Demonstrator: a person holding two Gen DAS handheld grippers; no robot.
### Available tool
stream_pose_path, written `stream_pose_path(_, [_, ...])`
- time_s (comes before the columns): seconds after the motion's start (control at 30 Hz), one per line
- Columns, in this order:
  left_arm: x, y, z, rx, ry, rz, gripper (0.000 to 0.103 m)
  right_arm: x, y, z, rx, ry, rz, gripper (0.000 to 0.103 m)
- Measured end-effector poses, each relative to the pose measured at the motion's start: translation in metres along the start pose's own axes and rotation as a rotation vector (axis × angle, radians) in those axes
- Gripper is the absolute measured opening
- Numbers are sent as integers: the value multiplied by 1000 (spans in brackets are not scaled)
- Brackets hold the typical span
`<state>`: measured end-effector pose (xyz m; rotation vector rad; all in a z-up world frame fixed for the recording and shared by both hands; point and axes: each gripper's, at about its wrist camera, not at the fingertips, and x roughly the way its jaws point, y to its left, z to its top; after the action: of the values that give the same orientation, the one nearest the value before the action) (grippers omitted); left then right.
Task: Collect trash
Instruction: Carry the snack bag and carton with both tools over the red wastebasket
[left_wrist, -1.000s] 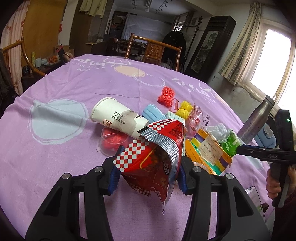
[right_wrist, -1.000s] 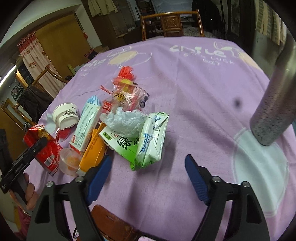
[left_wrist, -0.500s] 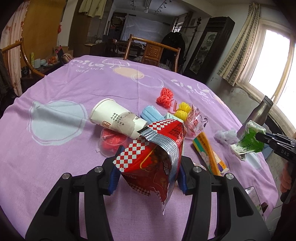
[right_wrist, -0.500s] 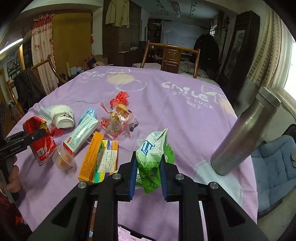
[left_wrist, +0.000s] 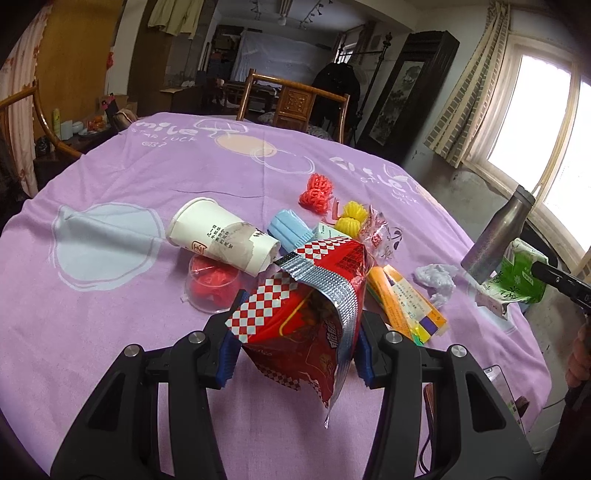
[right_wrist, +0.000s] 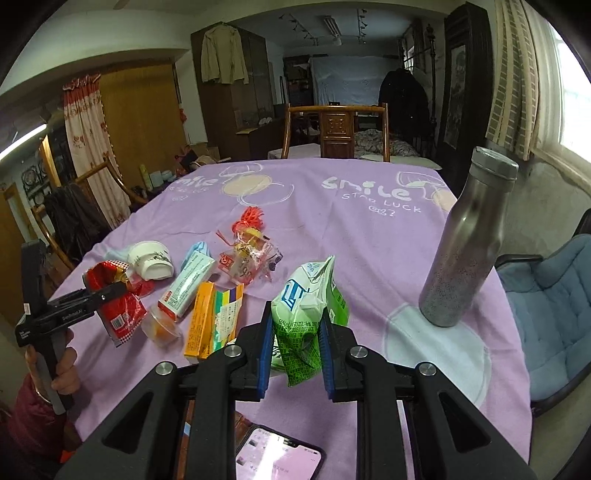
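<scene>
My left gripper (left_wrist: 295, 332) is shut on an open red snack bag (left_wrist: 314, 314) with a checked rim, held just above the purple tablecloth (left_wrist: 110, 332). My right gripper (right_wrist: 297, 325) is shut on a squashed green drink carton (right_wrist: 306, 295), lifted off the table near the right edge. On the cloth lie a tipped white paper cup (left_wrist: 221, 236), a clear lid with red inside (left_wrist: 210, 288), a blue pack (left_wrist: 288, 229), an orange box (left_wrist: 402, 302), a crumpled white scrap (left_wrist: 436, 280), a red net (left_wrist: 317, 192), yellow nets (left_wrist: 351, 218) and a clear wrapper (left_wrist: 380, 236).
A tall steel bottle (right_wrist: 465, 243) stands at the table's right edge, close to the carton. A phone (right_wrist: 277, 454) lies at the near edge. A blue armchair (right_wrist: 546, 314) sits right of the table and a wooden chair (right_wrist: 336, 125) behind it.
My right gripper closed on the green carton, lifted it off the pile and carried it back toward the right edge. The white scrap stayed on the cloth. The left gripper kept still.
</scene>
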<state>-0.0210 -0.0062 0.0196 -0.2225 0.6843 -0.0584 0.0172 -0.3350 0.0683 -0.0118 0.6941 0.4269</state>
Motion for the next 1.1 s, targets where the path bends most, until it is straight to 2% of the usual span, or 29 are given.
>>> stream_pose_path(0.23, [-42, 7, 4, -38, -57, -22, 50, -11, 8, -2, 32, -46, 81, 22])
stream_pose_path(0.43, [-87, 24, -3, -73, -135, 14, 50, -23, 29, -1, 25, -81, 161, 22])
stream_pose_path(0.6, [-126, 56, -20, -115, -165, 78, 50, -28, 61, 1, -7, -92, 240, 22])
stream_pose_path(0.8, [-191, 120, -58, -202, -207, 232, 50, -18, 122, 2, -73, -57, 370, 22])
stream_pose_path(0.9, [-225, 165, -88, -264, -197, 350, 50, -13, 162, 2, -112, -36, 436, 22])
stream_pose_path(1.1, [-279, 248, -156, -437, -165, 518, 50, -4, 243, 5, -191, 22, 537, 22])
